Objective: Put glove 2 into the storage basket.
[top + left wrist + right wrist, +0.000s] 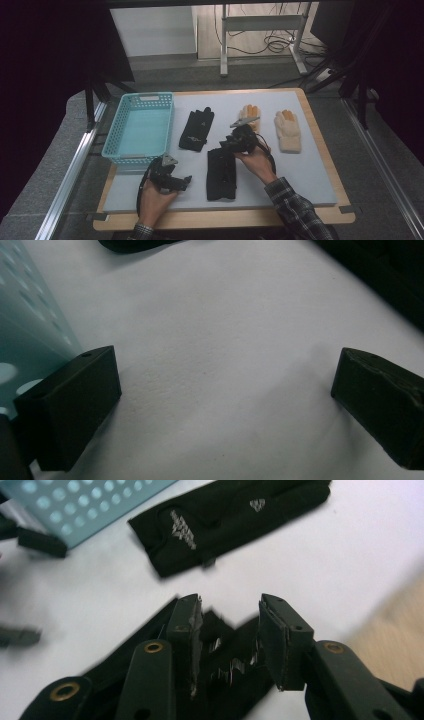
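Note:
Two black gloves lie on the white mat [300,165]: one with a small logo [196,130] beside the basket, one [221,175] nearer the front. My right gripper [223,146] hovers low over the nearer glove's top end. In the right gripper view its jaws [230,605] stand apart, with that glove's finger end [225,650] between them and the pads not pressing it. The logo glove [225,515] lies beyond. My left gripper [186,180] rests at the mat's front left, jaws [225,375] wide open over bare mat.
A light blue perforated basket [140,97] stands at the left of the mat, close to my left gripper [30,335]. Two beige gloves with orange fingertips [248,114] [288,131] lie at the back right. The wooden table edge [320,130] frames the mat.

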Available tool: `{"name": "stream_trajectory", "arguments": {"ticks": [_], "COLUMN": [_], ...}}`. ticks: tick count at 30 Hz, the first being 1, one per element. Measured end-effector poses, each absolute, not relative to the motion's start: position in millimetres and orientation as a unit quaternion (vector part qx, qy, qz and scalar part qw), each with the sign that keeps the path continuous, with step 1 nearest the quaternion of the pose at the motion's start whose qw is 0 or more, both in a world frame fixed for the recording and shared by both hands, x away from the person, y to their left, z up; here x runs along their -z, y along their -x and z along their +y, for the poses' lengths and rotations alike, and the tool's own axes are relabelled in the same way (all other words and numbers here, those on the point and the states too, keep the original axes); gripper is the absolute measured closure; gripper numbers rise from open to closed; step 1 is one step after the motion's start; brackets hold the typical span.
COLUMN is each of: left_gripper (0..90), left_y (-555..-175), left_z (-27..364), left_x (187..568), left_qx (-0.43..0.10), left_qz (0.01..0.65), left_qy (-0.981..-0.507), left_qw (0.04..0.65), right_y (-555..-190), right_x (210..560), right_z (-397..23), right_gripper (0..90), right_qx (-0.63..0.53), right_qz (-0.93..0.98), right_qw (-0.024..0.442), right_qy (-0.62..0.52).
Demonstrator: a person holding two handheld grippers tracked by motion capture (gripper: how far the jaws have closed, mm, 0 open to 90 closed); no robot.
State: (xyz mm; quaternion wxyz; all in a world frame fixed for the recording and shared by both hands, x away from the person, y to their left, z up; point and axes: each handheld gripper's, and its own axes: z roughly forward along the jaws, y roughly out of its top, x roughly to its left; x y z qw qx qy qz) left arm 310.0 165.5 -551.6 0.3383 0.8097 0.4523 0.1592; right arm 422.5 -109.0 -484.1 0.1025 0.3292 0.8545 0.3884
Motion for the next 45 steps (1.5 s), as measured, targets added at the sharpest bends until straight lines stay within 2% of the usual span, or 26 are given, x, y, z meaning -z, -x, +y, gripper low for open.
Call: {"name": "stream_trajectory", "arguments": {"ticks": [4,14,19,21,22,23,24,29,30,32,33,34,37,38,40,45], "left_gripper": [0.0,0.0,0.0,0.0,0.0,0.0,0.0,0.0,0.0,0.0,0.0,0.0,0.0,0.0,0.0,0.0], "left_y": [-310.1,-310.0,-310.1,-310.2,-310.2,-310.2,-310.2,-310.2,-310.1,-310.1,-310.1,-310.1,-310.1,-310.1,-310.1,-310.1], "left_z": [165.6,165.5,166.0,166.0,166.0,166.0,166.0,166.0,166.0,165.9,165.9,165.9,165.9,165.8,165.8,165.8], "left_x": [551.8,551.9,551.7,551.7,551.7,551.7,551.7,551.7,551.7,551.7,551.7,551.7,551.7,551.7,551.7,551.7], "left_qx": [-0.160,-0.159,-0.159,-0.159,-0.159,-0.159,-0.159,-0.159,-0.159,-0.159,-0.159,-0.159,-0.159,-0.160,-0.160,-0.159], "left_qz": [0.452,0.453,0.451,0.451,0.451,0.451,0.451,0.451,0.451,0.451,0.451,0.451,0.451,0.451,0.451,0.451], "left_qy": [-0.810,-0.809,-0.811,-0.811,-0.811,-0.811,-0.811,-0.811,-0.811,-0.811,-0.811,-0.811,-0.811,-0.811,-0.811,-0.811], "left_qw": [0.339,0.340,0.338,0.338,0.338,0.338,0.338,0.338,0.338,0.338,0.338,0.338,0.338,0.337,0.337,0.337], "right_y": [-442.1,-491.1,-504.2,-510.3,-514.1,-514.1,-517.9,-522.5,-522.7,-522.5,-522.5,-521.5,-521.4,-521.3,-522.2,-520.0], "right_x": [487.5,505.0,510.3,513.5,515.8,515.8,519.5,528.8,529.0,528.3,528.3,526.6,526.0,526.6,526.8,527.2], "right_z": [-89.3,-48.3,-36.5,-29.6,-24.3,-24.3,-18.2,-2.4,-1.7,-1.2,-1.2,-1.0,-1.0,-2.3,-5.2,-6.4], "right_gripper": [53.7,53.3,52.4,49.7,44.3,44.3,36.5,32.0,34.0,43.5,43.5,59.0,65.5,72.5,80.9,85.5], "right_qx": [-0.389,-0.383,-0.377,-0.377,-0.378,-0.378,-0.376,-0.336,-0.338,-0.338,-0.338,-0.335,-0.336,-0.339,-0.342,-0.346], "right_qz": [0.854,0.863,0.868,0.869,0.869,0.869,0.867,0.876,0.874,0.874,0.874,0.874,0.874,0.870,0.869,0.867], "right_qw": [0.103,0.093,0.096,0.099,0.102,0.102,0.105,0.118,0.115,0.109,0.109,0.102,0.092,0.092,0.087,0.091], "right_qy": [-0.329,-0.315,-0.307,-0.305,-0.304,-0.304,-0.311,-0.324,-0.329,-0.333,-0.333,-0.338,-0.339,-0.346,-0.346,-0.345]}}
